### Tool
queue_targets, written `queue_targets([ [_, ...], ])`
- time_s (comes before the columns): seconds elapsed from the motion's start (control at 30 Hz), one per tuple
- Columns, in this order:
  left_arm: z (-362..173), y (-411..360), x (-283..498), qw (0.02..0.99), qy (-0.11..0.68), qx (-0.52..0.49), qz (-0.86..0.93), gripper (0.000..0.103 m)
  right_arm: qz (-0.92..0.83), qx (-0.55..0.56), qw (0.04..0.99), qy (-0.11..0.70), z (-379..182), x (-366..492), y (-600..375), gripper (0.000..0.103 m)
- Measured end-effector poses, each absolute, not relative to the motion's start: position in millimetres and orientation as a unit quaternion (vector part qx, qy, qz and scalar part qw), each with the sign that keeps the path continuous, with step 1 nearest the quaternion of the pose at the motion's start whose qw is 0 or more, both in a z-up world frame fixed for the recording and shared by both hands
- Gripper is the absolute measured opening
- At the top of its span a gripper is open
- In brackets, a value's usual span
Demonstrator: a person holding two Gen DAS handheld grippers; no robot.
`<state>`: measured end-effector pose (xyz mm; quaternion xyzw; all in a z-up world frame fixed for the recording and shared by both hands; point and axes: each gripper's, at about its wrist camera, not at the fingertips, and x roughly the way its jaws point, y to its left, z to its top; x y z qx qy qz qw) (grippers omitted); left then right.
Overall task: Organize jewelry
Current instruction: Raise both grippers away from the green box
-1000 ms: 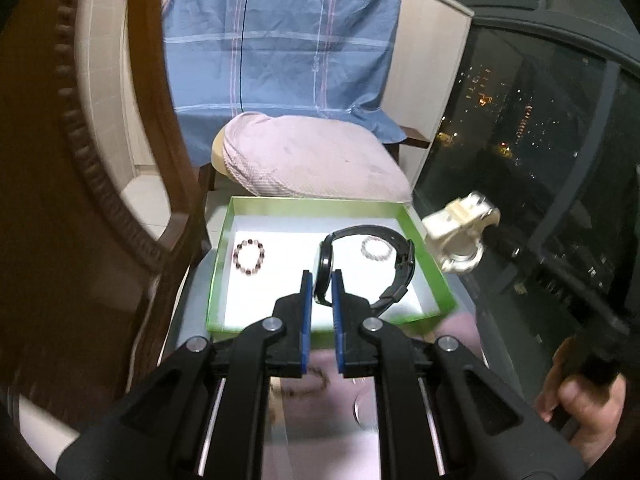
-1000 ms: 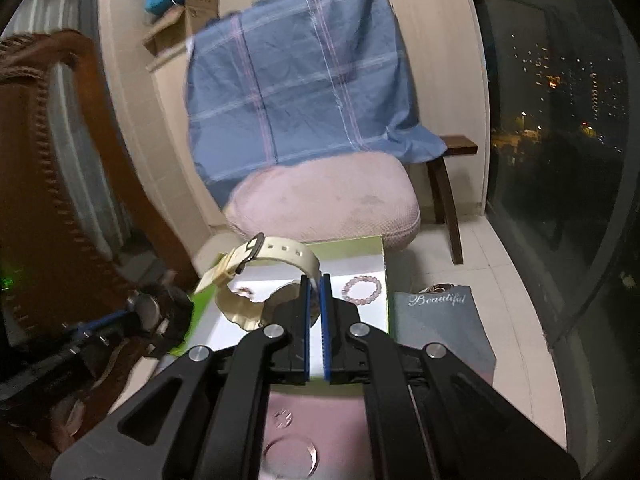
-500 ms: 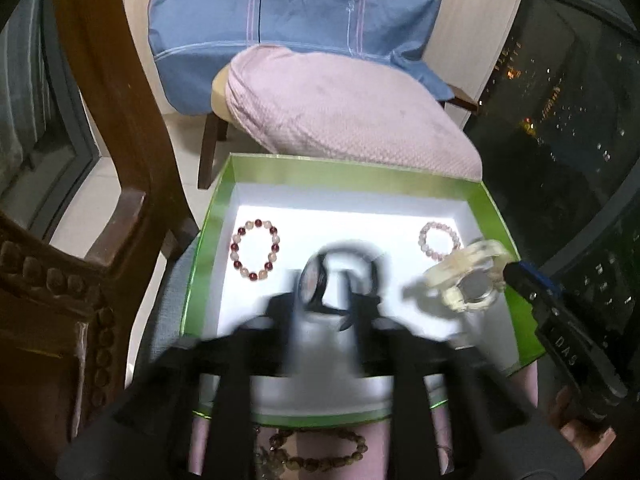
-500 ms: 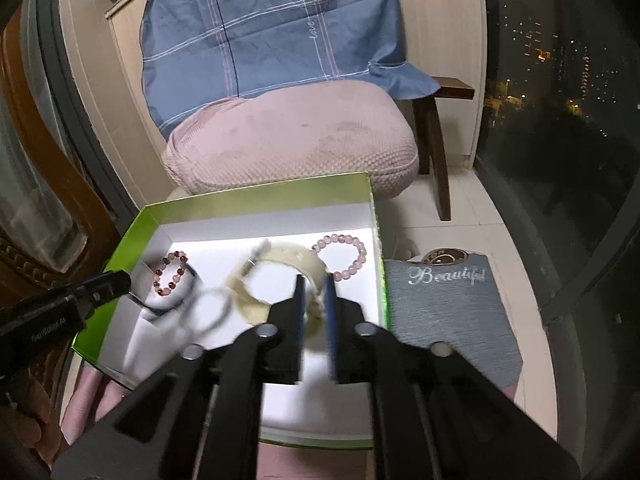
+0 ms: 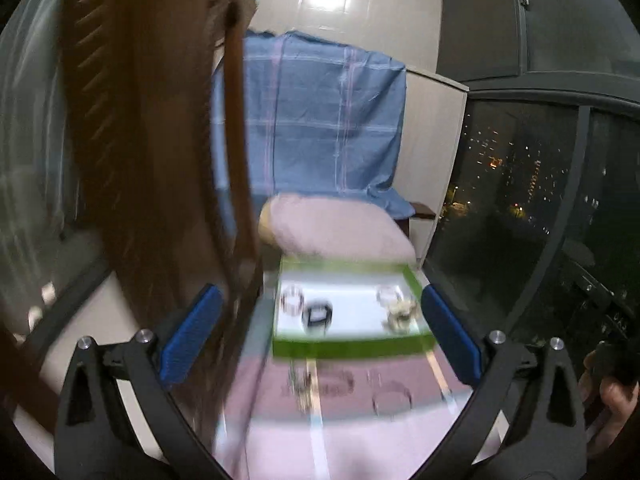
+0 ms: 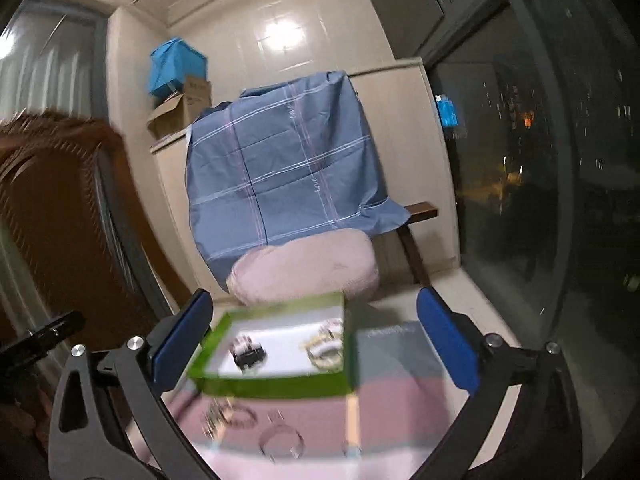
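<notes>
A green box [image 5: 352, 347] [image 6: 276, 385] with a white floor stands on the pink table. In it lie a black watch [image 5: 318, 314] [image 6: 249, 354], a cream watch [image 5: 402, 311] [image 6: 325, 350] and bead bracelets [image 5: 293, 300]. My left gripper [image 5: 320, 336] is wide open and empty, held back above the table in front of the box. My right gripper [image 6: 316, 344] is also wide open and empty, in front of the box. More bracelets and rings [image 5: 392, 400] [image 6: 234, 416] lie on the table near the box's front wall. Both views are blurred.
A carved wooden chair back [image 5: 152, 160] stands close on the left. A chair with a pink cushion [image 6: 308, 268] and a blue checked cloth [image 6: 288, 168] is behind the box. A grey box lid [image 6: 396, 340] lies to the right of the box. Dark windows are on the right.
Both grippers opened and let go of their watches, which now lie in the green box. Both grippers pulled back and up, away from the box.
</notes>
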<state>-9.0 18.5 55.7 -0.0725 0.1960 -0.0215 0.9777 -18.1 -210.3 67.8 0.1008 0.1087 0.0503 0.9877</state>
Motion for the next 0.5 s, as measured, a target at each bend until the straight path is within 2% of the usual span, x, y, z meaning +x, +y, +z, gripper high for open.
queue_targets([
  [0.07,32,18,-32,0.972,0.216,-0.093,-0.027,0.099,0.047,0.079,0.989,0.116,58,-44,-205,0.099],
  [0.17,9,6,-53,0.971,0.230,-0.070,-0.017,0.099,0.054,0.065,0.988,0.129,42,-73,-201,0.099],
  [0.37,-4,-13,-65,0.969,0.244,-0.022,-0.030,0.099,0.069,0.049,0.981,0.172,22,-100,-186,0.099],
  [0.5,-10,-16,-67,0.968,0.249,-0.024,-0.033,0.099,0.069,0.038,0.982,0.173,20,-98,-181,0.099],
])
